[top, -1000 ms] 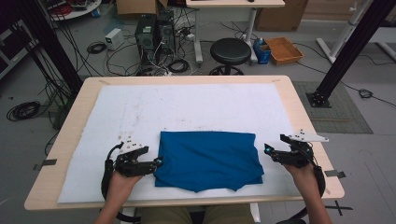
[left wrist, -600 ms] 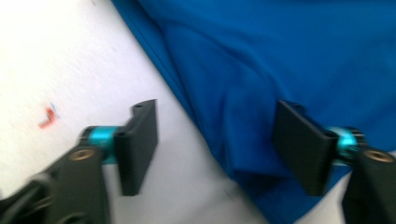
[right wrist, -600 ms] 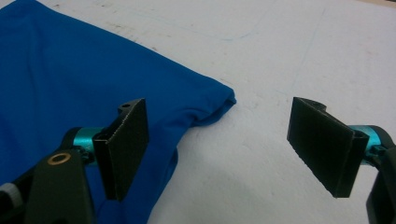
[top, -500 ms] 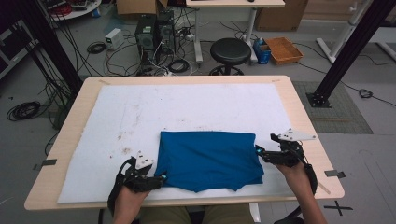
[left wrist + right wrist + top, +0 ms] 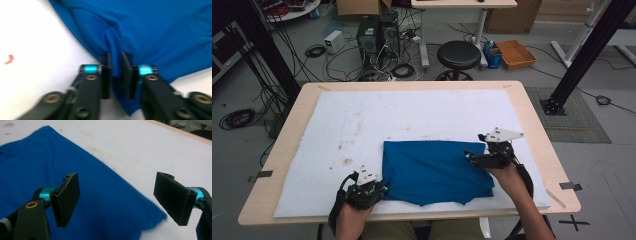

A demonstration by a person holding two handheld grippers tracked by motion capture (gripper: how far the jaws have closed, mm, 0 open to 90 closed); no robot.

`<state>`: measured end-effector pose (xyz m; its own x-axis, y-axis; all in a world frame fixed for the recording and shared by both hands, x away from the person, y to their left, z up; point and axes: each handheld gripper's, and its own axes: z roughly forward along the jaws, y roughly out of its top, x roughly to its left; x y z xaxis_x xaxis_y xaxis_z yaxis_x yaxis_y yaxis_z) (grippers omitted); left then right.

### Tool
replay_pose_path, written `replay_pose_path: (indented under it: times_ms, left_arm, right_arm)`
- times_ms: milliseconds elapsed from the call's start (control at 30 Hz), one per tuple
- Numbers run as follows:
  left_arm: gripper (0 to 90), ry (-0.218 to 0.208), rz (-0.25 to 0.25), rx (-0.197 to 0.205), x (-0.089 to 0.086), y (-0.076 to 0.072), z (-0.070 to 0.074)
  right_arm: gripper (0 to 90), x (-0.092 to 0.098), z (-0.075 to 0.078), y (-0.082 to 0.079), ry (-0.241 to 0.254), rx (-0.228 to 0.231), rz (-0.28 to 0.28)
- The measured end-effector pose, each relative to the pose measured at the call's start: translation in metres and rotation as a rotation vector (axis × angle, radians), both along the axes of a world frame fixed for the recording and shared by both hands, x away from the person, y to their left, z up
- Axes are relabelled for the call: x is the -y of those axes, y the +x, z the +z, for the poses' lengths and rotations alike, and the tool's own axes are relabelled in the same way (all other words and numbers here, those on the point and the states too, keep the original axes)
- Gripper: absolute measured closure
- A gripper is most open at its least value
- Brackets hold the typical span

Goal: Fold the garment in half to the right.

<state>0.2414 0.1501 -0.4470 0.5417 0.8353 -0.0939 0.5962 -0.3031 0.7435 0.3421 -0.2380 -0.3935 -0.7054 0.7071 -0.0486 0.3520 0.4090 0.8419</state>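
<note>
A blue cloth (image 5: 437, 170) lies folded on the white mat (image 5: 362, 120), toward the near side of the table. My left gripper (image 5: 379, 189) sits at the cloth's near left corner. In the left gripper view its jaws have just been closing, and the gripper (image 5: 116, 72) now pinches a raised fold of the cloth (image 5: 150, 32) between its pads. My right gripper (image 5: 469, 157) hovers over the cloth's right edge, pointing left. In the right gripper view the gripper (image 5: 116, 185) stands wide open above the cloth (image 5: 50, 170), with nothing between the pads.
The wooden table's rim (image 5: 532, 115) frames the stained mat, which has bare room behind and left of the cloth. Beyond the table stand a black stool (image 5: 458, 55), computer cases (image 5: 379, 35), an orange tray (image 5: 516, 52) and a black frame post (image 5: 582, 55).
My left gripper slid to the cloth's near left corner and closed on a fold. My right gripper moved left from beside the cloth to over its right edge, still open.
</note>
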Motion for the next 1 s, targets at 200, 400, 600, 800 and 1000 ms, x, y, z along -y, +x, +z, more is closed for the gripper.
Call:
replay_pose_path:
  times_ms: [200,400,600,800,1000]
  left_arm:
    - [84.9,-0.07,-0.005,-0.062,-0.007,0.007,0.0]
    - [84.8,-0.095,-0.012,-0.073,-0.01,0.009,0.0]
    - [84.5,-0.103,-0.025,-0.072,-0.012,0.009,-0.001]
    - [84.5,-0.122,-0.027,-0.076,-0.014,0.01,-0.002]
    - [84.6,-0.134,-0.026,-0.086,-0.015,0.011,-0.003]
  right_arm:
    - [20.7,-0.057,0.024,0.033,-0.035,-0.02,0.13]
    - [22.8,-0.137,0.022,0.07,-0.074,-0.123,0.265]
    - [29.6,-0.206,0.001,0.091,-0.151,-0.222,0.339]
    - [46.9,-0.244,-0.018,0.101,-0.24,-0.258,0.364]
    - [72.2,-0.261,-0.037,0.105,-0.291,-0.273,0.399]
